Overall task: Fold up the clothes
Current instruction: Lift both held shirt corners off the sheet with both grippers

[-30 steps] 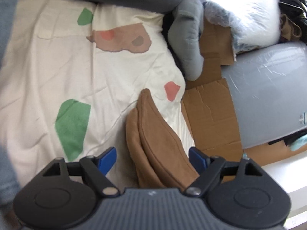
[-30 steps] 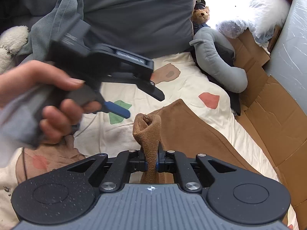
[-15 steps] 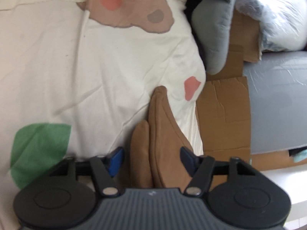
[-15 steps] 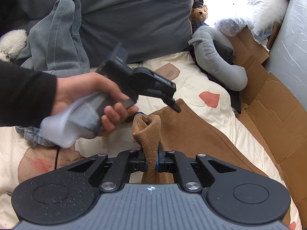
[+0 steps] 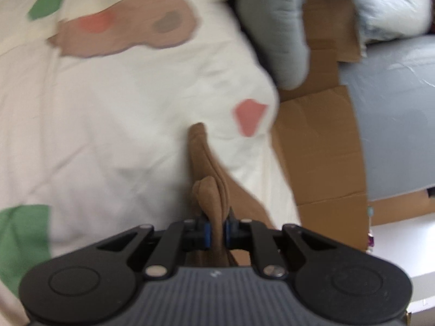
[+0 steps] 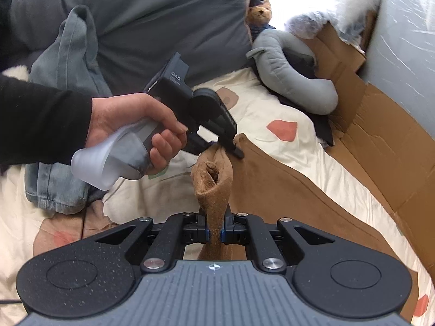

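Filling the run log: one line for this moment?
phase: grasp | left gripper: just closed on brown garment | right gripper: shut on brown garment | surface: bedsheet

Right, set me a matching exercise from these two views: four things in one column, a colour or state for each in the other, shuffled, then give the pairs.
Things:
1. brown garment
2. grey plush toy
3. jeans
4. teddy bear

States:
A. crumpled on the bed under the person's sleeve
B. pinched by both the left tool and the right tool
C. sitting upright against the dark grey pillow
D. curved beside the cardboard

Pairs: 1-B, 2-D, 3-A, 4-C
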